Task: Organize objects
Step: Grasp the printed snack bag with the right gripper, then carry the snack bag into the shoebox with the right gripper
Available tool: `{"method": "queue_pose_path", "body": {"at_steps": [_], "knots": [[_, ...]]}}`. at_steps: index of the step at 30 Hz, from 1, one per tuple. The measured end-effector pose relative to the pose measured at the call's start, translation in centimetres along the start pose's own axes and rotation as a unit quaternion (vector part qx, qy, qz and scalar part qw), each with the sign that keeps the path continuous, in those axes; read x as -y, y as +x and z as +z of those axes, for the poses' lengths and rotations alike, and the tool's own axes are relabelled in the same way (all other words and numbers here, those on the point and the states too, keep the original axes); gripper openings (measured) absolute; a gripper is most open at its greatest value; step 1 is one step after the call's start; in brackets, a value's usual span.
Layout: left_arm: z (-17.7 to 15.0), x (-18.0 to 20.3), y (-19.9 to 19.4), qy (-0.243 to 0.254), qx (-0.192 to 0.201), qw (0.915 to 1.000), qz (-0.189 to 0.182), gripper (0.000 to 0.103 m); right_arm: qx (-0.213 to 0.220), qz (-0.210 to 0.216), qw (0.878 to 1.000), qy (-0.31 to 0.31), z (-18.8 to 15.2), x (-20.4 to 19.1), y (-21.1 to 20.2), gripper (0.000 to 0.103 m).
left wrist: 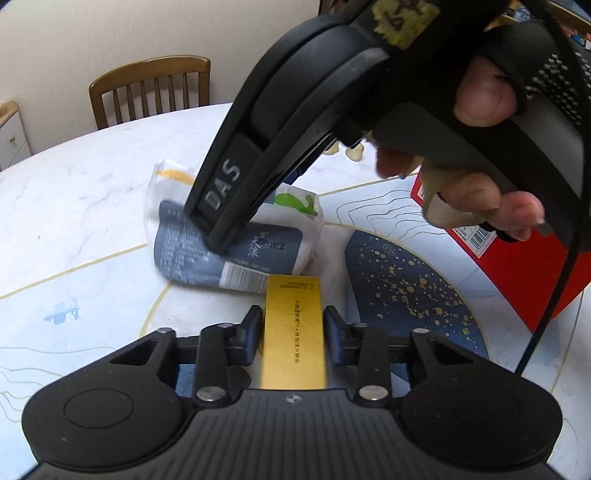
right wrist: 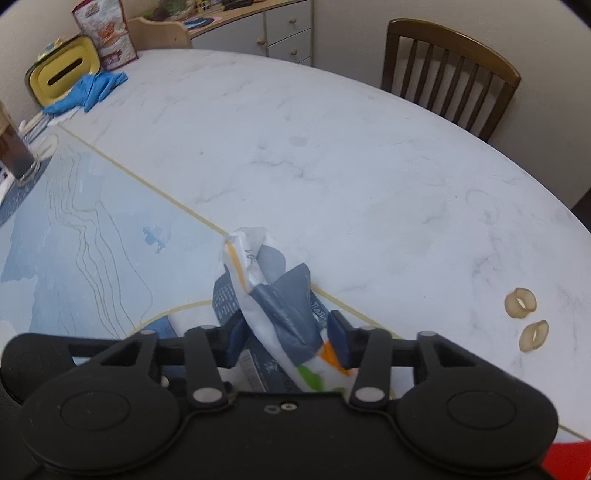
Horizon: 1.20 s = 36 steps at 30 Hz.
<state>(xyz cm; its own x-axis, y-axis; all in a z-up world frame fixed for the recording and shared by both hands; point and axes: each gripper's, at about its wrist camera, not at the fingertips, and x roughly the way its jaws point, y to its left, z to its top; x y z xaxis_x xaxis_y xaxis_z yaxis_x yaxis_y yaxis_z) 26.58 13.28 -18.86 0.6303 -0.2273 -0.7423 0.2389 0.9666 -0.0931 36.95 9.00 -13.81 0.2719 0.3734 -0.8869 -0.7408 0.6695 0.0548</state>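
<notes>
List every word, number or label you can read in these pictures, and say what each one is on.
"DAS": on the right gripper, along its black finger.
A stamped number beginning "202": on the tissue pack; the remaining digits and other print are blurred.
Vertical Chinese print: on the gold box, too small to read.
Barcode label: on the red box, unreadable.
Handwriting on the yellow tape: unreadable.

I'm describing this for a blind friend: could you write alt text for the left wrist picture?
The left gripper clamps a slim gold box above a marble table. Ahead, the right gripper presses into a white and grey packet, beside a red box.
</notes>
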Motion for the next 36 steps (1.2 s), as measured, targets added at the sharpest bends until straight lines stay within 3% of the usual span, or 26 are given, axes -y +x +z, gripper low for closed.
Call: {"method": "queue_pose_path", "body": {"at_steps": [15, 17, 24, 36], "knots": [[0.6, 0.5, -3.5, -0.047, -0.005, 0.9989, -0.004, 0.031, 0.035, -0.025, 0.993, 0.111, -2.1, 1.0, -3.4, 0.033], [0.9, 0.6, -4.4, -0.049, -0.002, 0.9988, -0.008, 0.031, 0.041, -0.027, 0.992, 0.117, -2.4, 1.0, -4.3, 0.027], [1.4, 1.9, -7.0, -0.042, 0.010, 0.9989, -0.015, 0.030, 0.062, -0.025, 0.990, 0.127, -3.1, 0.9, -7.2, 0.022], [3.1, 4.9, -10.8, -0.037, 0.021, 0.9987, -0.029, 0.030, 0.086, -0.046, 0.985, 0.141, -5.6, 2.6, -13.6, 0.021]]}}
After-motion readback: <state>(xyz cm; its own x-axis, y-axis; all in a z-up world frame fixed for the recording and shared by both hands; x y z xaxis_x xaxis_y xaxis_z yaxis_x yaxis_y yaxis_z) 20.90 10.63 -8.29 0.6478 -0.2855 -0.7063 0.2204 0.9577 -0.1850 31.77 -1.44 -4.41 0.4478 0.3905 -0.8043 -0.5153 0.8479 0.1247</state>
